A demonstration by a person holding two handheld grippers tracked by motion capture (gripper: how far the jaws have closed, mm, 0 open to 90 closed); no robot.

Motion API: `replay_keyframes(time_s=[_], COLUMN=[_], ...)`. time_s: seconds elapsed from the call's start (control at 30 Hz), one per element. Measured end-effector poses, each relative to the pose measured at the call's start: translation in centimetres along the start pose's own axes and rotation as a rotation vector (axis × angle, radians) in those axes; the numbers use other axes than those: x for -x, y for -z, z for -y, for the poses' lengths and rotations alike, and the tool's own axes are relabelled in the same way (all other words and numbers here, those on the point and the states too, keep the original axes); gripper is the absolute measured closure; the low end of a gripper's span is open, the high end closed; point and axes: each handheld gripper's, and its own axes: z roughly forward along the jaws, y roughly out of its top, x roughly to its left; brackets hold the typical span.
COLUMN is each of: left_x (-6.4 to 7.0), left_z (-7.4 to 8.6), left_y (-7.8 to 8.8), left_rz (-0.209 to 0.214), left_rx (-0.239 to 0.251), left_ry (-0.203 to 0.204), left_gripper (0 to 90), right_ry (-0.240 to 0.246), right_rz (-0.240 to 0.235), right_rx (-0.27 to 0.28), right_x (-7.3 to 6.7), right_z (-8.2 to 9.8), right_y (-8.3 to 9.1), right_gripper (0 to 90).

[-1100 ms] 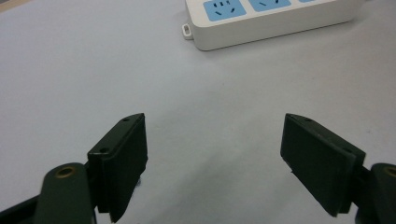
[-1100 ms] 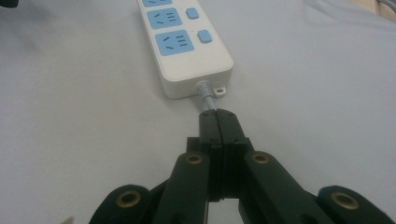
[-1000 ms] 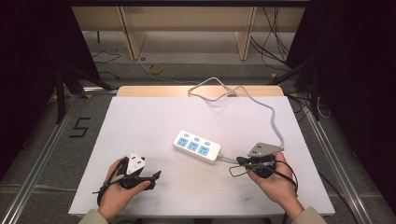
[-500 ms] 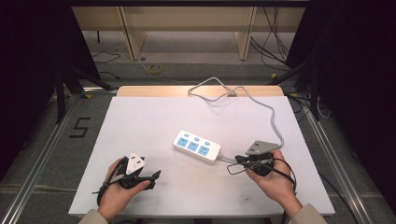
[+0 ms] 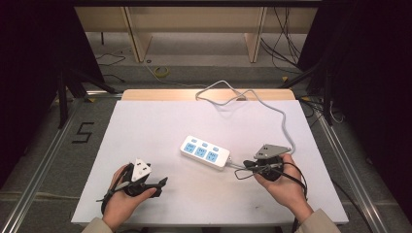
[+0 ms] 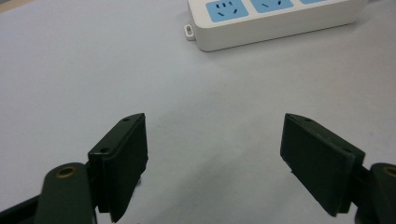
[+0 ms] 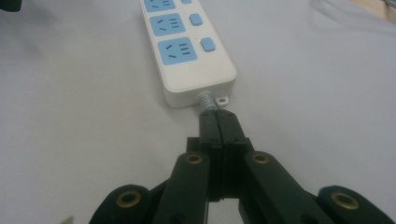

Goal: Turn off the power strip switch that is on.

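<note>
A white power strip (image 5: 205, 152) with blue sockets lies flat in the middle of the white table (image 5: 160, 126). Its grey cable (image 5: 272, 109) runs from the strip's right end and curves off to the back edge. My right gripper (image 5: 245, 165) rests on the table just right of the strip. Its jaws are shut, and the tips (image 7: 218, 116) sit right at the coiled cable sleeve (image 7: 205, 99) where it leaves the strip (image 7: 187, 51). No gap shows between them. My left gripper (image 5: 160, 184) lies at the front left, jaws wide open (image 6: 215, 158) and empty, facing the strip (image 6: 275, 18).
A wooden strip (image 5: 160, 94) edges the table's far side. Metal rails (image 5: 43, 160) run along both sides of the table. Loose cables (image 5: 286, 43) lie on the floor behind. A "5" mark (image 5: 82, 132) is on the floor at the left.
</note>
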Motion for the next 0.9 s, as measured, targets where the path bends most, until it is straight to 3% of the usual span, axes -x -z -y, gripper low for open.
replay_keyframes(time_s=[0.9], left_x=[0.2], left_z=[0.0], left_y=[-0.1], left_rz=[0.006], left_rx=[0.003], left_ry=[-0.005], left_gripper=[23.1], right_ry=[0.024], right_rz=[-0.008], right_rx=[-0.032], right_x=[-0.2], right_z=[-2.0], right_y=[-1.1], right_gripper=[90.0])
